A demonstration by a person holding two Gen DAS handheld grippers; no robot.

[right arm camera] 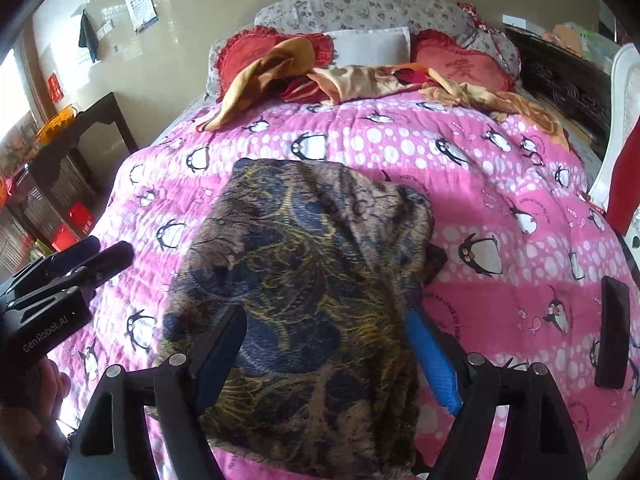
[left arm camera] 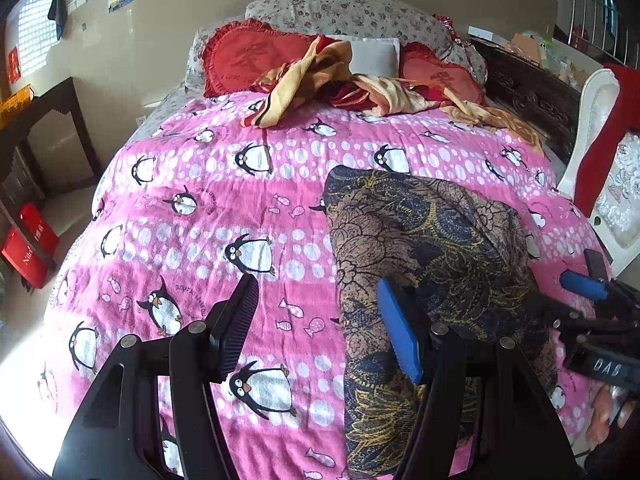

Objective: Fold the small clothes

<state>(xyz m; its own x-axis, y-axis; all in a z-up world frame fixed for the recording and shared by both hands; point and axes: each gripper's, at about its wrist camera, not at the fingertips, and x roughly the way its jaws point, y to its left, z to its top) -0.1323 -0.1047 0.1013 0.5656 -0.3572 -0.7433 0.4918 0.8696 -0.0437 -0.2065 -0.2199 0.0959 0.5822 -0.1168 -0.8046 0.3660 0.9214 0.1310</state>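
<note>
Dark patterned garment (right arm camera: pixel 304 280), navy/brown with gold floral lines, lies spread flat on the pink penguin quilt (right arm camera: pixel 500 184). All places below are relative to the garment. It covers the near-middle part of the quilt, far edge roughly straight, near edge running down to the frame bottom in the right wrist view. Some creases, and a small dark flap sticks out at its right edge.

Right gripper (right arm camera: pixel 332 356): jaws spread wide, hanging over the garment's near half. Dark finger over the cloth's left portion, blue finger at its right edge. Nothing clamped; cloth shows flat behind the fingers. Contact with fabric: cannot tell.

Left gripper (left arm camera: pixel 320 328): also released, jaws apart. Blue pad (left arm camera: pixel 400 332) sits over the garment's left edge, black finger (left arm camera: pixel 236 320) is off the cloth, over bare quilt to the garment's left. No fabric pinched between them.

Each gripper shows in the other's camera: the left one at the garment's left side with a hand (right arm camera: pixel 36 396) wrapped on its handle, the right one at the garment's right side.

Black phone (right arm camera: pixel 612 332) lies on the quilt well to the right of the garment, not touching it.

Beyond the garment's far edge: bare quilt, then a crumpled yellow-and-red cloth (right arm camera: pixel 360 78) at the head of the bed, apart from the garment. Behind that, two red heart cushions (right arm camera: pixel 464 68), a white pillow (right arm camera: pixel 372 46) between them, and a floral pillow (right arm camera: pixel 360 6) against the wall.

Left of the garment, off the bed: dark wooden table (right arm camera: pixel 96 136), red boxes (left arm camera: pixel 28 248) on the floor. Right, off the bed: white chair (left arm camera: pixel 596 120) with red fabric.
</note>
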